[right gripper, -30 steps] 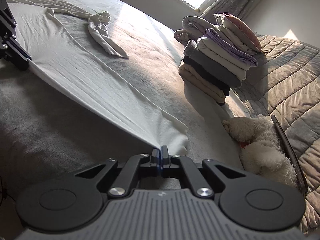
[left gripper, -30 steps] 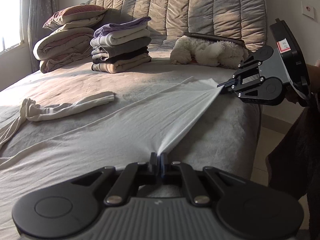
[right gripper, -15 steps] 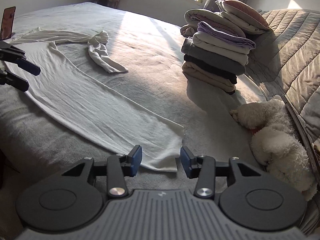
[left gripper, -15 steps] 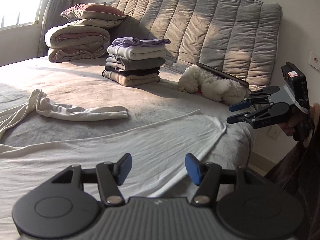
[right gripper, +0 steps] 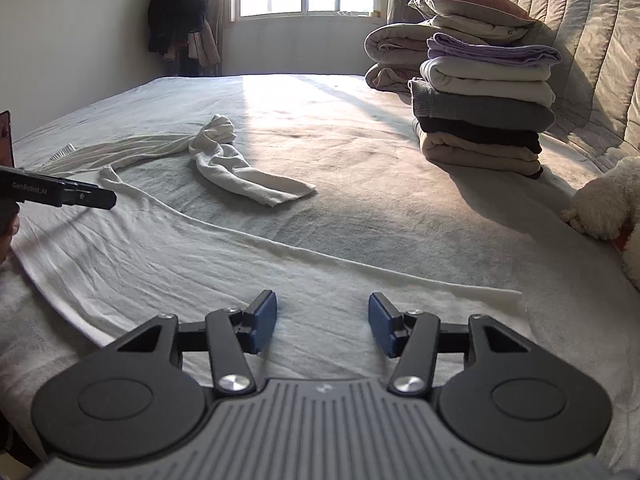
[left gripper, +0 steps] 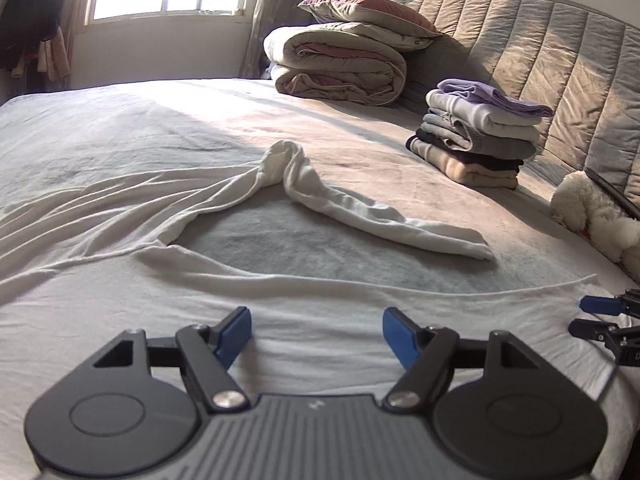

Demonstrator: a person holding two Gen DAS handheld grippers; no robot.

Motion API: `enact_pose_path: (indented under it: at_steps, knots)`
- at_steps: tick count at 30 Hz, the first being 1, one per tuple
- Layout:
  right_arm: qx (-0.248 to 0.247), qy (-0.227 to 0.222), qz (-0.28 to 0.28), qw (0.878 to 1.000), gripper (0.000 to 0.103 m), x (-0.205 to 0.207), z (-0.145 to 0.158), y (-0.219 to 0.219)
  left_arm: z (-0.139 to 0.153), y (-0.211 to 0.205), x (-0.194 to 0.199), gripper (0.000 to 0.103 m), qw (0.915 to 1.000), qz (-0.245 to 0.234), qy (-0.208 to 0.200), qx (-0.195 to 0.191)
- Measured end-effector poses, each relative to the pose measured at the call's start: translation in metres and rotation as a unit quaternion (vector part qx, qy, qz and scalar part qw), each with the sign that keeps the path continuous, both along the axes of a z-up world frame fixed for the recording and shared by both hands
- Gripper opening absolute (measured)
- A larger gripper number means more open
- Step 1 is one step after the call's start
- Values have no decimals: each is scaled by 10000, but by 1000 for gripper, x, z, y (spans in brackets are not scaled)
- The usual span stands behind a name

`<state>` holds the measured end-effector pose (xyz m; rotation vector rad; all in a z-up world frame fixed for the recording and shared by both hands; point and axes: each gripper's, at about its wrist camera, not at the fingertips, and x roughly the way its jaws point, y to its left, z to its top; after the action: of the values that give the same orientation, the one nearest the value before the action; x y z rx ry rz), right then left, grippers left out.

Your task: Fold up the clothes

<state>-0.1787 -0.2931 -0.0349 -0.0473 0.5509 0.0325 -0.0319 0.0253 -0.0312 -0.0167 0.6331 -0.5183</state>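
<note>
Left wrist view: left claw spread, its jaws just having opened, nothing pinched; white cloth lies flat under the blue pads.
Right wrist view: right claw likewise spread after just opening, hovering empty over the same cloth.
Garment: white long-sleeved top spread along the near edge of the bed, body fairly flat, hem side toward the claws.
Sleeve: one sleeve lies twisted and bunched on the bed beyond the body.
Step in hand: laying-out looks done; folding proper not yet begun.
Next move: probably reach for the twisted sleeve, straighten it and bring it across the body; needs a pinch on one layer only.
Further out: stack of folded clothes near the headboard, likely the destination.
</note>
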Motion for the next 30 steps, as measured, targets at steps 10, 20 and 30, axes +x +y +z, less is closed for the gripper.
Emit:
enact_pose_path:
  at_steps: [10,20,30]
  knots:
    - [211,-249,-1204,9922,72,-44,4,-74,3,101,-17,79,9937,842,17,-739]
    - [172,-567,-661,9961,72,-10,29,-22,11,140,-14,84,9876,1525,-202,-300]
    - [134,20,-609,9981,75,12,3,-11,9,195,-18,84,9795,2000,-106,221]
